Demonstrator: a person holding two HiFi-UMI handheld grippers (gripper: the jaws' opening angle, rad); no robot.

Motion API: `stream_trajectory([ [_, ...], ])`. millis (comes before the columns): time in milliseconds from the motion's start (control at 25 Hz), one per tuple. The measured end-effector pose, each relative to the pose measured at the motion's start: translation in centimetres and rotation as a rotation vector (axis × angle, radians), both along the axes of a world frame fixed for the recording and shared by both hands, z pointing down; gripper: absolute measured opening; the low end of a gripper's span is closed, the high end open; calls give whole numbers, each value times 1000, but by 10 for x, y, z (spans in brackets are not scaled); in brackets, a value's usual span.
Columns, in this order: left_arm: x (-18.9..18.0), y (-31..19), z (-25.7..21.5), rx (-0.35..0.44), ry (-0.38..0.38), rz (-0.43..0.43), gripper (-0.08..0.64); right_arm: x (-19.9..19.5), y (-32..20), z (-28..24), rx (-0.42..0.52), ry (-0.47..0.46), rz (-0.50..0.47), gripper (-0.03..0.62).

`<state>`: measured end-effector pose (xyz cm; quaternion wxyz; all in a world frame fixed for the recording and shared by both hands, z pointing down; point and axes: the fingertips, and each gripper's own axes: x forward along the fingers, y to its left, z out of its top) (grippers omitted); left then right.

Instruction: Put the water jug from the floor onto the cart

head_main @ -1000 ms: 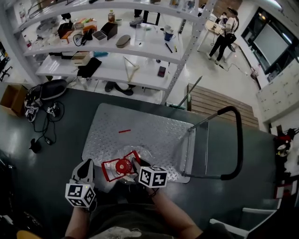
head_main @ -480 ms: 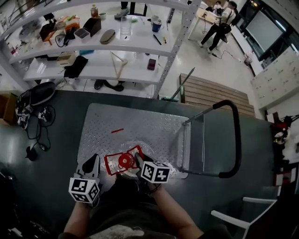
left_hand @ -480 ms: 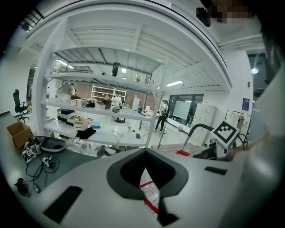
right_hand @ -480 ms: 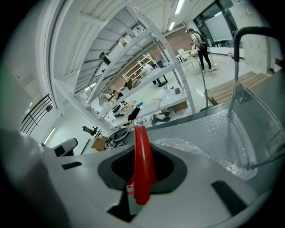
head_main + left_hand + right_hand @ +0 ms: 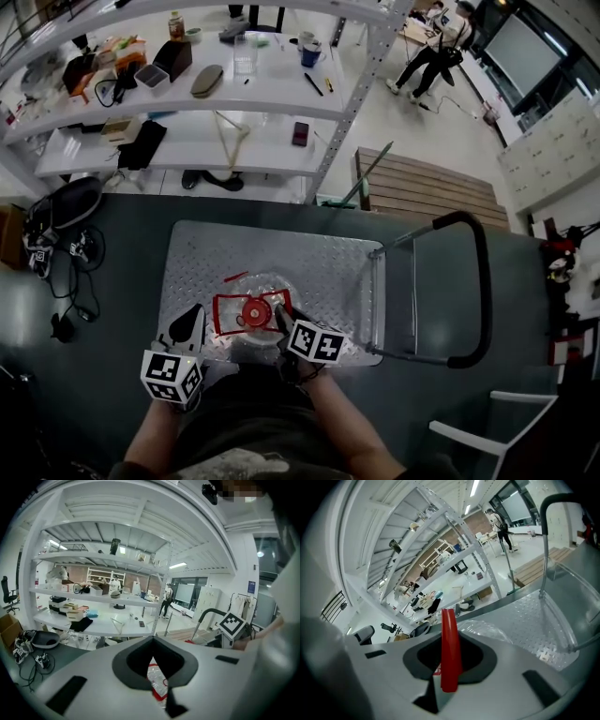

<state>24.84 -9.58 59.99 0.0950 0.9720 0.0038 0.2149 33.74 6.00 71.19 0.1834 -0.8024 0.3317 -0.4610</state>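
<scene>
Head view, looking steeply down: a water jug [image 5: 248, 317] of clear plastic, with a red cap [image 5: 251, 314] and a red handle [image 5: 225, 317] framing its top, is over the near part of the cart [image 5: 319, 267]. The cart is a flat platform of silver tread plate with a black push bar [image 5: 473, 281] at its right end. From above I cannot tell whether the jug's base touches the deck. The right hand-held gripper [image 5: 280, 322] is clamped on the right side of the red handle. The left hand-held gripper [image 5: 193, 323] points at the jug from just beside its left side and seems not to touch it. Dark floor [image 5: 103, 281] surrounds the cart, and white shelving [image 5: 234, 94] stands beyond.

Left gripper view: the jaws stand close together and hold nothing. Through the slit between them show the jug's crinkled clear plastic and a bit of red label [image 5: 157, 681].

Right gripper view: the jaws are closed on the red handle, which stands upright between them. The jug's clear shoulder bulges just behind, and tread plate stretches beyond.

The step in hand appears to be setting the jug down on the deck. To do it well, lower the jug straight and hold the grip until the base sits flat, well inside the edge. The left hand-held gripper can steady the body, since a jug hung from one thin handle could swing or tip.
</scene>
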Motion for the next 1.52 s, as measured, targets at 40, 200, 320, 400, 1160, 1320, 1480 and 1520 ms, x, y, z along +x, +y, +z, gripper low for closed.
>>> stream_trajectory([
  [40,6,-4,1,2,1,3,5,5,-2,6,-10,-3,4,44],
  [200,18,-12,5,4,-8,16,5,16,-2,19,2,-22,35,44],
  [320,25,-13,9,2,-21,33,5,29,1,21,-1,-14,49,44],
  [400,28,-12,11,-4,-27,40,5,39,8,23,-23,-7,62,44],
  [1160,33,-6,17,-37,-14,80,5,62,55,43,-176,120,140,67],
  [1320,29,-8,14,-38,-8,74,5,58,53,32,-177,173,120,161],
  [1480,22,-10,6,-32,6,40,5,54,57,24,-164,174,132,176],
  [1520,20,-9,4,-30,10,31,5,53,60,23,-165,180,134,178],
])
